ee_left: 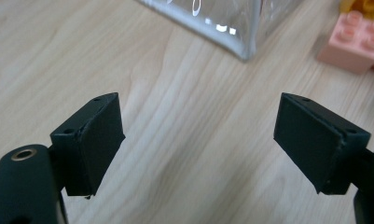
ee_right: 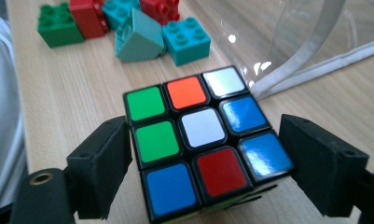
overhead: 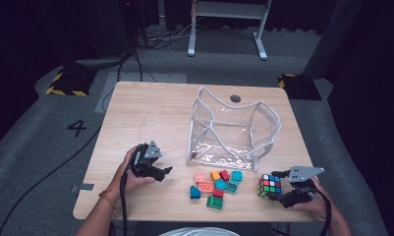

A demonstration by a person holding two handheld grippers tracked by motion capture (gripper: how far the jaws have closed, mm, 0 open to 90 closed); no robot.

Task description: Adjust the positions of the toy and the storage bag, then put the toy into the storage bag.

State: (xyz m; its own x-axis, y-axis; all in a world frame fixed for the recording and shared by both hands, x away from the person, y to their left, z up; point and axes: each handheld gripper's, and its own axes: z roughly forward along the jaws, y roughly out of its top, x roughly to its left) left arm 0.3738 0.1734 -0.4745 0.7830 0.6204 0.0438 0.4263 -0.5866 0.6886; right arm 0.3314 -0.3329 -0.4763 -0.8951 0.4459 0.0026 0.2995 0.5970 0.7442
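A scrambled puzzle cube (overhead: 269, 186) rests on the wooden table (overhead: 145, 113) near its front right. My right gripper (overhead: 279, 187) stands open with a jaw on each side of the cube (ee_right: 198, 140), which sits on the wood; the right gripper (ee_right: 205, 158) pads are close beside its faces. My left gripper (overhead: 165, 172) is at the front left, held in a hand. Its jaws are open over bare wood with nothing between them, as the left gripper (ee_left: 198, 140) view confirms. A clear plastic bag (overhead: 231, 130) with grey piping stands open mid-table.
Several toy bricks (overhead: 216, 184) in pink, orange, red, teal and green lie between the two grippers, in front of the bag. A pink brick (ee_left: 355, 42) and the bag's corner (ee_left: 240, 42) lie ahead of the left gripper. A green brick (ee_right: 58, 25) sits beyond the cube.
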